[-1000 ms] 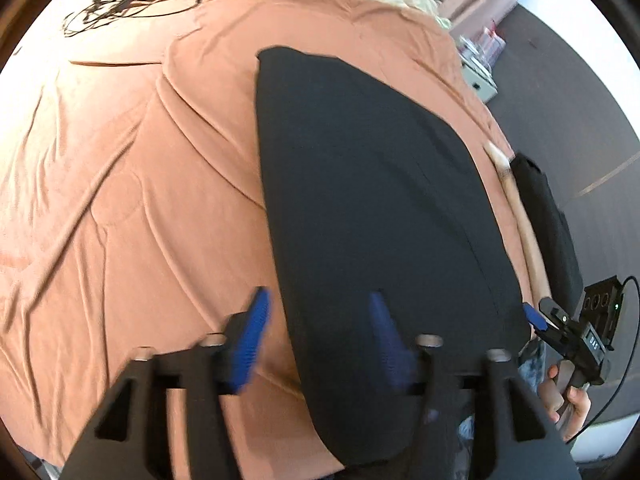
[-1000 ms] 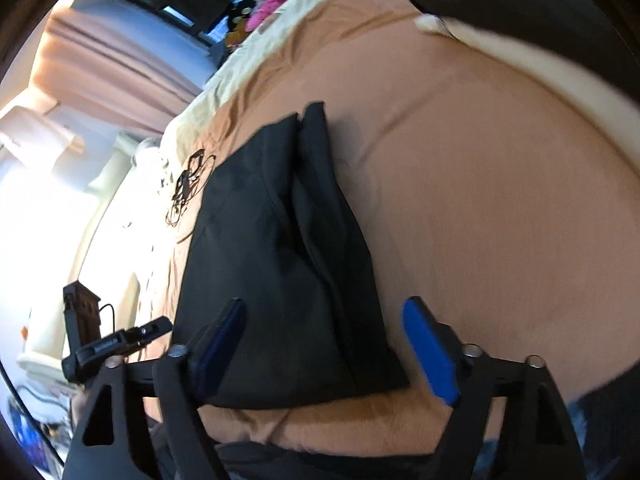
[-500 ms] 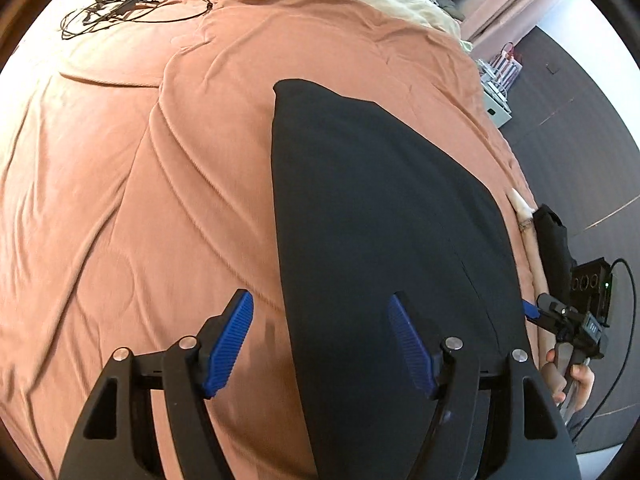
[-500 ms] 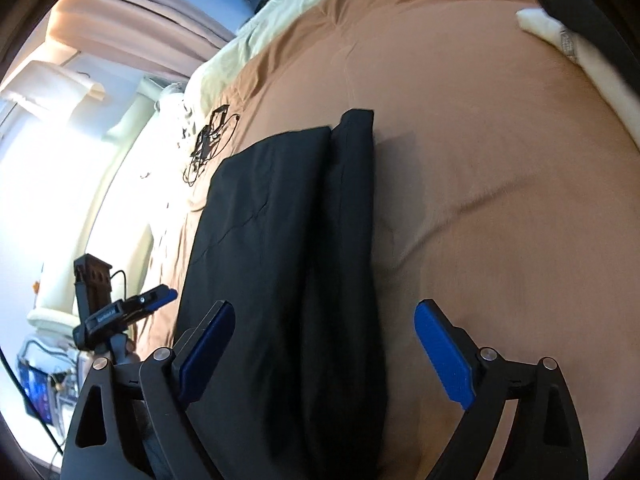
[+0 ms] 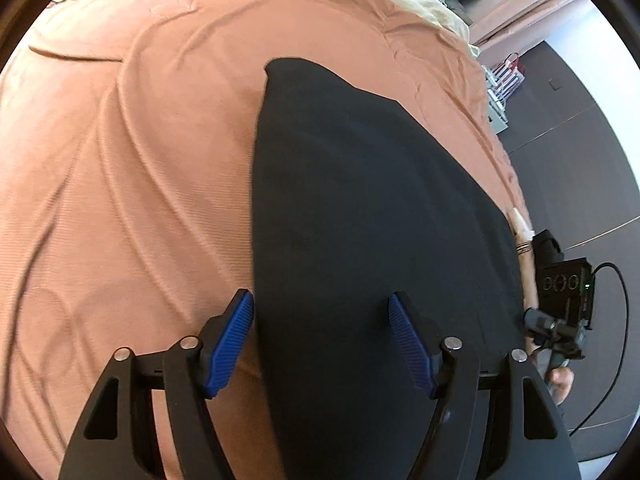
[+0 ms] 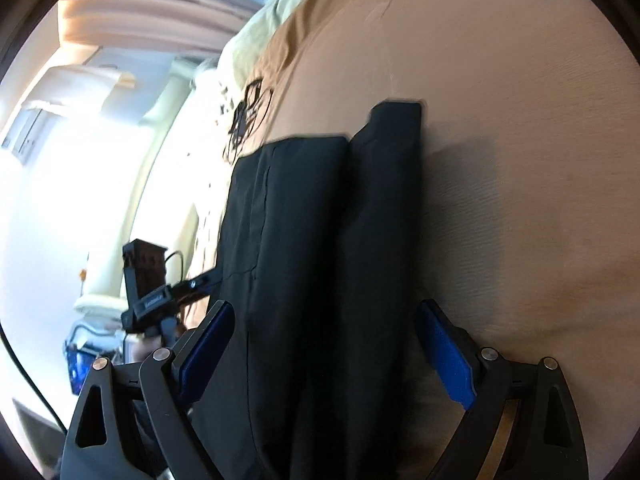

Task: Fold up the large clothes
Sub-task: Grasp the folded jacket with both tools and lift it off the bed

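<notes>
Rust bedspread (image 5: 120,200); left gripper (image 5: 320,340), right gripper (image 6: 324,352) gape wide over black garment (image 5: 360,220)

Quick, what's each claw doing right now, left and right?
Left claw: open, holding nothing, over the black garment.
Right claw: open, holding nothing, over the same garment.

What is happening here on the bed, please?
A person holds a gripper in each hand over a black garment that lies folded lengthwise on the brown bedspread. The left gripper and the right gripper are both open and hold nothing; each straddles the near end of the cloth. A tangle of cables lies farther up the bed.
</notes>
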A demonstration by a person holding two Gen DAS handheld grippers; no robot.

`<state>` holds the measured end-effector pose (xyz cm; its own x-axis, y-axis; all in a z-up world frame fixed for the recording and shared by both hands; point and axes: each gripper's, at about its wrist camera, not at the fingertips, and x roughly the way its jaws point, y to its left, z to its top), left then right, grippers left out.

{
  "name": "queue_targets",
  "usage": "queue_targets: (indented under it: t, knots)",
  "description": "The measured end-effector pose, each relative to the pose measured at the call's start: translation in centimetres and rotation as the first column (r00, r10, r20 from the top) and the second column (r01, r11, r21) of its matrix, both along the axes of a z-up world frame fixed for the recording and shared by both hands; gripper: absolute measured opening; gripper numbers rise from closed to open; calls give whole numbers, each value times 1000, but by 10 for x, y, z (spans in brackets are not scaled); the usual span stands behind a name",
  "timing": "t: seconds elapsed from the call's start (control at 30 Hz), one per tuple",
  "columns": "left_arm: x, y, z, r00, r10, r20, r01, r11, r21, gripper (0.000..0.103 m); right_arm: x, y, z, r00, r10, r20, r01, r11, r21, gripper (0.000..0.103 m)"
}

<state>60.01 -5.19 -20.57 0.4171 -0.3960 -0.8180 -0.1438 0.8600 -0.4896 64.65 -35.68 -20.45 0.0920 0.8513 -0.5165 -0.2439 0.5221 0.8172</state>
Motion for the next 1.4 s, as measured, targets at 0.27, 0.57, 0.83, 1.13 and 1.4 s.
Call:
queue_targets:
  t: [0.27, 0.57, 0.83, 1.13, 1.4]
  knots:
    - [-2, -7, 7, 999, 33, 4, -33, 999, 33, 39, 1, 2, -2, 998, -20, -63, 20, 1000, 6, 37]
    - [-25, -17, 58, 994, 29, 104, -32, 999, 34, 16, -36, 8, 63, 991, -31, 130, 41, 996, -75, 19]
    - [-57, -32, 116, 976, 14, 217, -17, 1000, 10, 13, -81, -15, 120, 971, -74, 227, 87, 995, -50, 18]
    - [-86, -83, 185, 935, -57, 349, 68, 997, -19, 12, -136, -63, 202, 917, -152, 369, 176, 984, -32, 17]
    - [-98, -154, 231, 897, -130, 422, 161, 986, -39, 11, -167, -123, 270, 858, -205, 472, 262, 963, -58, 17]
